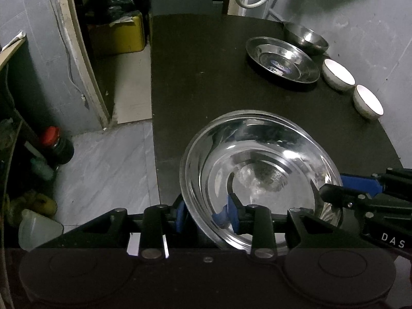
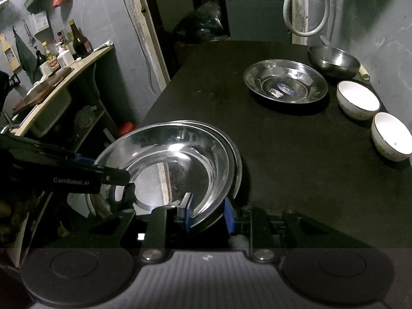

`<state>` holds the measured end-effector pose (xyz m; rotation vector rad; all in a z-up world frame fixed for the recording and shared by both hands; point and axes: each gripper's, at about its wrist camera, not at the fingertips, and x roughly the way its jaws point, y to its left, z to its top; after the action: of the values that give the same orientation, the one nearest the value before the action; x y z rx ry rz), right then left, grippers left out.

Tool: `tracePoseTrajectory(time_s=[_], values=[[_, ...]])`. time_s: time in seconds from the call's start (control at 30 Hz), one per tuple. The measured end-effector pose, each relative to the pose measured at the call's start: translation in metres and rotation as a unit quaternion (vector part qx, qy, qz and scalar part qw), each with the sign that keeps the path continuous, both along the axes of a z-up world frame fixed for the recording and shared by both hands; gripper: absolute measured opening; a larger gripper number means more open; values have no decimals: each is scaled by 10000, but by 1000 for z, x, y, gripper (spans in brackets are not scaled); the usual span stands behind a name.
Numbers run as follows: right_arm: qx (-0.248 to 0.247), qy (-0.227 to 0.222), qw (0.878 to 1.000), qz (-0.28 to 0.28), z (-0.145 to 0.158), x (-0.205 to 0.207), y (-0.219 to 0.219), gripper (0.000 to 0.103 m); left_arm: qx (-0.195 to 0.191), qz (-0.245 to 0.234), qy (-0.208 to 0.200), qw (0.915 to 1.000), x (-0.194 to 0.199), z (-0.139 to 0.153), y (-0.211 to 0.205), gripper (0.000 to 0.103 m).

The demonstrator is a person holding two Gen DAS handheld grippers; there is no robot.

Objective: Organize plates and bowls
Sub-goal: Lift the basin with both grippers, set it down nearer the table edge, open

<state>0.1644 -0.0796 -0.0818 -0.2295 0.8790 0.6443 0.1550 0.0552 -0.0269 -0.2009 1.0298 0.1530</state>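
A large shiny steel plate [image 1: 257, 170] is held tilted above the black table [image 1: 200, 77]. My left gripper [image 1: 206, 216] is shut on its near rim. My right gripper [image 2: 208, 216] is shut on the same plate [image 2: 175, 164] at another part of the rim; the right gripper also shows in the left wrist view [image 1: 334, 193]. Farther back lie a second steel plate [image 1: 282, 63], a steel bowl [image 1: 306, 38] and two white bowls [image 1: 338, 74] [image 1: 368, 101]. The right wrist view shows the second plate [image 2: 285, 85], the steel bowl [image 2: 333, 60] and the white bowls [image 2: 358, 103] [image 2: 391, 135].
The table's left edge drops to a grey tiled floor [image 1: 103, 170]. A yellow box [image 1: 116, 36] stands in a doorway. A side counter with bottles [image 2: 59, 54] is at the left. A white hose [image 2: 306, 5] hangs on the back wall.
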Motion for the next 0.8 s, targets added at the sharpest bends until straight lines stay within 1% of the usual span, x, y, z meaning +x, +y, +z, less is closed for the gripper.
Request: tracePoseTrajectory(time_s=[0.23,0.47,0.67,0.8], values=[[25,42,10000,-4,-2,1,-1,32,30,-13,26,10000,2,-2,-3,39],[13,34,10000,28,-2,1,0,37,27,-18,26,10000,2,-2,-3,39],[9,10,10000,10,-2,0,0,41,51,-33,20,10000,1,-2,-5,42],[61,26,10000,43,-2,-1,0,42,61,-31,11,10000,0,-3,-5,44]])
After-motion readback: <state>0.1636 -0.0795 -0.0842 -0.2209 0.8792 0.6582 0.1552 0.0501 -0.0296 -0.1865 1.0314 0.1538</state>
